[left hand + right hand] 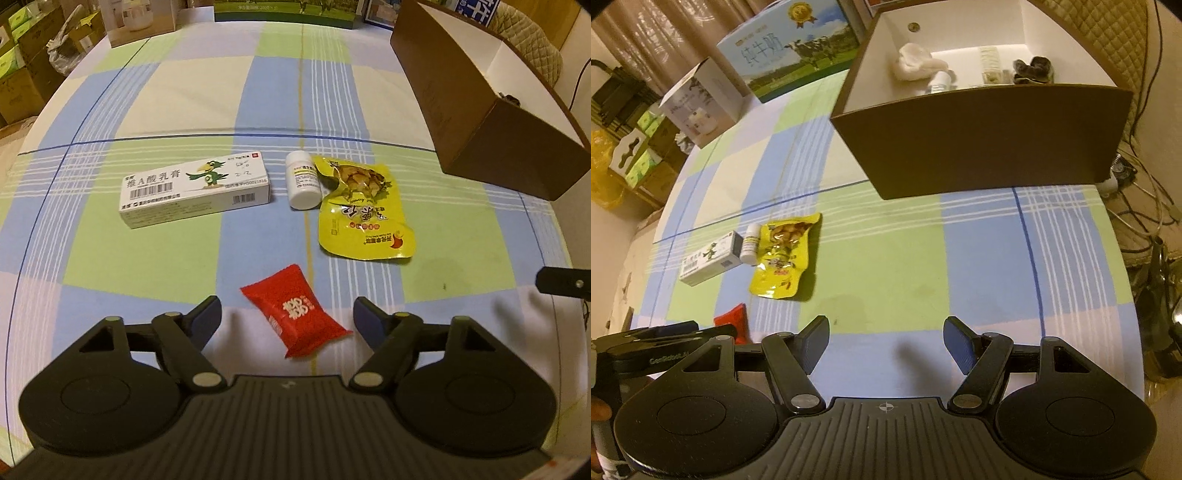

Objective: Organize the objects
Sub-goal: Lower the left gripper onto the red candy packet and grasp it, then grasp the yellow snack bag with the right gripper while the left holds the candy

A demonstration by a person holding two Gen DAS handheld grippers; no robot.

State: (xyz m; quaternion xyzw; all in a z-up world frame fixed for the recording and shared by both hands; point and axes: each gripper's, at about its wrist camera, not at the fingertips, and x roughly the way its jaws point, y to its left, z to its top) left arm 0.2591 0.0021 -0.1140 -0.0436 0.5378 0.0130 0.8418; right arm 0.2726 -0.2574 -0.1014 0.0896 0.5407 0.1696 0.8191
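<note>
Sorting partly done: brown box already holds several items, while carton, white bottle, yellow pouch and red packet remain on the tablecloth. Left gripper straddles the red packet, fingers clear of it; right gripper hangs open and empty.

You see a red sachet lying flat, diagonal, on the checked counter. Beyond it lie a white carton, a white bottle on its side, and a yellow pouch touching the bottle. The brown box stands open-topped, well apart.
</note>
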